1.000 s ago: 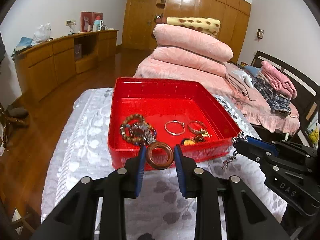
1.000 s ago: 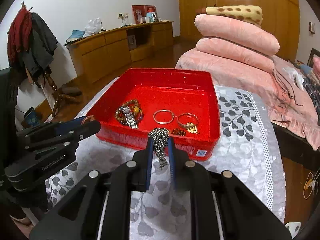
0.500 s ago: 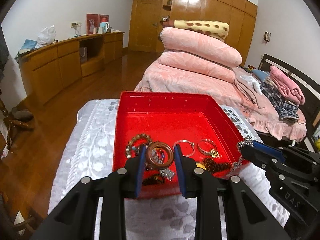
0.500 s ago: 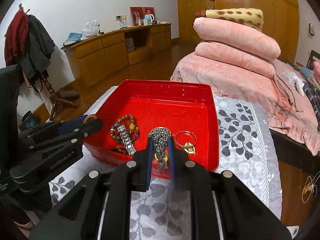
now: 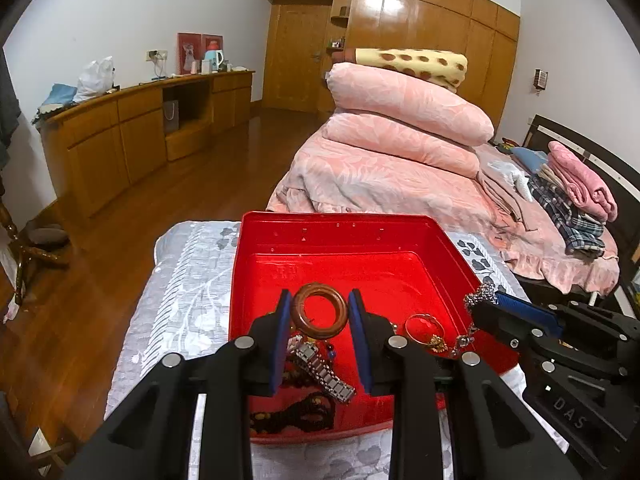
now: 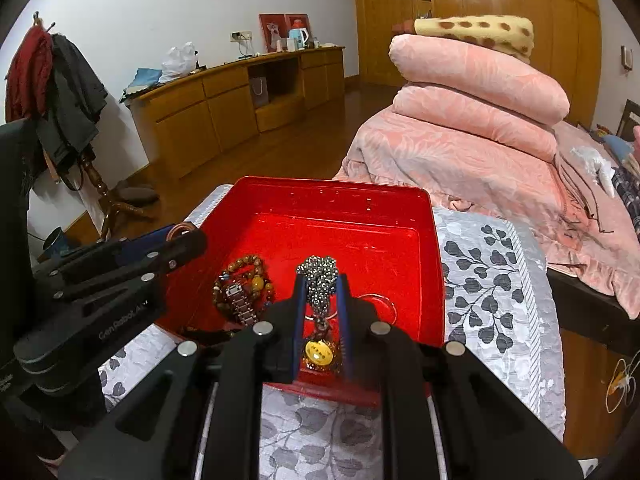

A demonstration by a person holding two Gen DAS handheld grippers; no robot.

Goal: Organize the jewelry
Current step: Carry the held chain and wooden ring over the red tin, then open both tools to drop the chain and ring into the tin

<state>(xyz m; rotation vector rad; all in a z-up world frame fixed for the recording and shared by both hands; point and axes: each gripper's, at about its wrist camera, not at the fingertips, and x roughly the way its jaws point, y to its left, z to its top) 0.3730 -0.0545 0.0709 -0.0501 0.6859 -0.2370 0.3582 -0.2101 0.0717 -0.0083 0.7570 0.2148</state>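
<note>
Left wrist view: the left gripper clamps a brown wooden bangle by its outer edges, ring face toward the camera, above the red tray. This position allows a release straight into the tray, probably the next step.

Right wrist view: the right gripper pinches a bunched silver chain between narrow fingers; its tail hangs over the tray floor. A beaded bracelet and a metal watch already lie inside the tray.
</note>
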